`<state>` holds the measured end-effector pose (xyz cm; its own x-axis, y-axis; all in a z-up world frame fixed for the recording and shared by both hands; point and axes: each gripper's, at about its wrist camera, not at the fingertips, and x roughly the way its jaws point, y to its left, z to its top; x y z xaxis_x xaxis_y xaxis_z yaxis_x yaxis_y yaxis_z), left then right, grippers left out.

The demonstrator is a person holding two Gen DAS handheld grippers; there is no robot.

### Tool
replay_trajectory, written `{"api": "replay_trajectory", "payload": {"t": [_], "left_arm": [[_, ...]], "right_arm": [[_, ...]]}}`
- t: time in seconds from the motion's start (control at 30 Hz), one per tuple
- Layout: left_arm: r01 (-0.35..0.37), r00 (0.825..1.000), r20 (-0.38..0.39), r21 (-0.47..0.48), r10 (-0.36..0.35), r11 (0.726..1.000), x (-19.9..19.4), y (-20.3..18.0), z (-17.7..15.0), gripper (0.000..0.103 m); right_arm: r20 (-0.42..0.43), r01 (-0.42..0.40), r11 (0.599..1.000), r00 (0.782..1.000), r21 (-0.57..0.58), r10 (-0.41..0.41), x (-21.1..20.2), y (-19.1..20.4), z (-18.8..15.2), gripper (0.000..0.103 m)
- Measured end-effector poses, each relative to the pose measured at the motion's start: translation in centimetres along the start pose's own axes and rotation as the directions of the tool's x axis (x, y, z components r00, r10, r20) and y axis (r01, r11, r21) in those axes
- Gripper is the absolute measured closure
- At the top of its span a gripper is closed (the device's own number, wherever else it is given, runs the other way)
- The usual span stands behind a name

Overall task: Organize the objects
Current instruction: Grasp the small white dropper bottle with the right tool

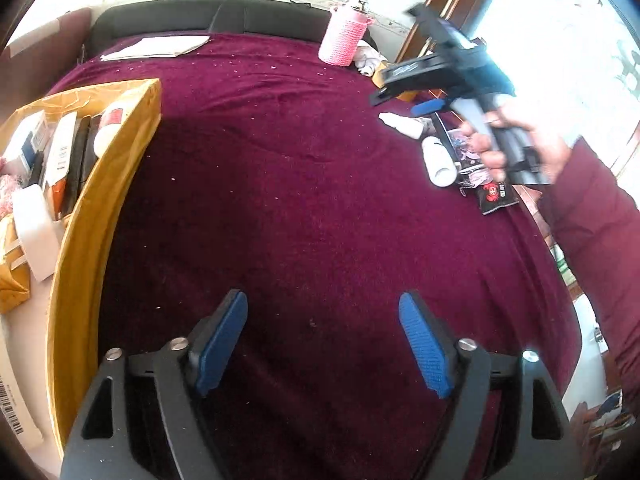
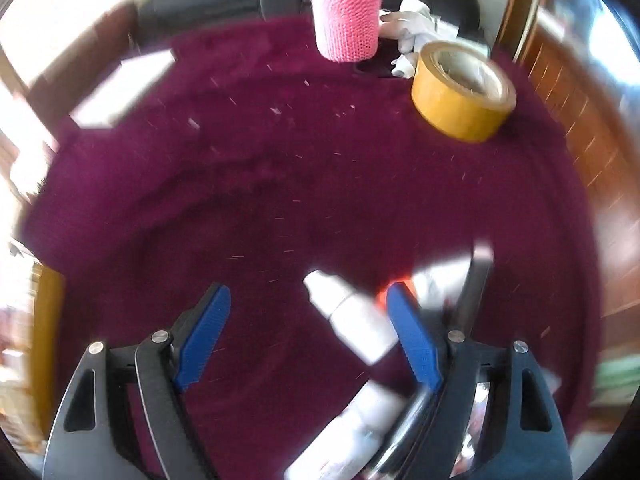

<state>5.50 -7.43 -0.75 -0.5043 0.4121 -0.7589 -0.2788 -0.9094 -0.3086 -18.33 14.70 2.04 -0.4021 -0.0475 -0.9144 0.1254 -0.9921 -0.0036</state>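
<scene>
Objects are partly sorted, I judge: several stand in the yellow box [image 1: 120, 184], while bottles [image 1: 438, 158] and tape roll [image 2: 460, 96] lie loose on the table [image 1: 300, 200]. My left tongs [image 1: 323, 344] and right tongs [image 2: 308, 332] both gape empty.

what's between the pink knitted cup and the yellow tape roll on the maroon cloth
A crumpled white cloth lies between the pink knitted cup and the yellow tape roll, at the far edge of the maroon cloth; the right wrist view shows it.

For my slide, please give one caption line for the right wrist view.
Open right tongs hover over the maroon cloth, near a small white bottle; tape roll beyond.
</scene>
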Motion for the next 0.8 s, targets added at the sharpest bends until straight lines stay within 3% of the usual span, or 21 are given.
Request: {"api": "replay_trajectory", "payload": {"t": [0.1,0.2,0.33,0.43,0.5,0.57,0.63,0.73,0.8], "left_arm": [[0.012,1.000,-0.003,0.006,-0.012,1.000,0.0,-0.2,0.0,0.019],[0.014,1.000,-0.003,0.008,-0.014,1.000,0.0,-0.3,0.1,0.019],[0.032,0.999,0.003,-0.008,-0.032,0.999,0.0,0.0,0.0,0.019],[0.042,0.999,0.007,-0.016,-0.042,0.999,0.0,0.2,0.0,0.019],[0.050,0.999,0.010,-0.022,-0.049,0.999,-0.1,0.4,-0.1,0.019],[0.053,0.999,0.011,-0.024,-0.053,0.998,-0.2,0.4,-0.1,0.019],[0.051,0.999,0.011,-0.023,-0.051,0.998,-0.1,0.4,-0.1,0.019],[0.046,0.999,0.011,-0.021,-0.046,0.999,0.0,0.5,-0.1,0.019],[0.046,0.999,0.012,-0.022,-0.046,0.999,0.0,0.5,-0.1,0.019]], "right_arm": [[-0.011,0.087,0.994,0.996,-0.060,-0.088,1.2,1.1,-0.1,0.024],[-0.014,0.090,0.994,0.996,-0.055,-0.091,1.0,0.9,-0.4,0.024],[-0.067,-0.039,0.999,0.997,0.013,0.040,1.1,0.3,-0.9,0.041],[-0.079,-0.122,0.992,0.989,0.033,0.124,0.4,0.9,-2.6,0.045],[-0.097,-0.236,0.971,0.966,0.035,0.238,-0.5,1.5,-3.8,0.045],[-0.106,-0.295,0.955,0.949,0.033,0.296,-1.5,2.0,-4.7,0.045],[-0.074,-0.303,0.952,0.949,0.051,0.306,-2.9,1.8,-5.0,0.045],[-0.004,-0.213,0.965,0.976,0.150,0.216,-4.2,0.7,-4.6,0.045],[0.009,-0.222,0.940,0.974,0.259,0.227,-3.6,-0.2,-4.0,0.045]]}}
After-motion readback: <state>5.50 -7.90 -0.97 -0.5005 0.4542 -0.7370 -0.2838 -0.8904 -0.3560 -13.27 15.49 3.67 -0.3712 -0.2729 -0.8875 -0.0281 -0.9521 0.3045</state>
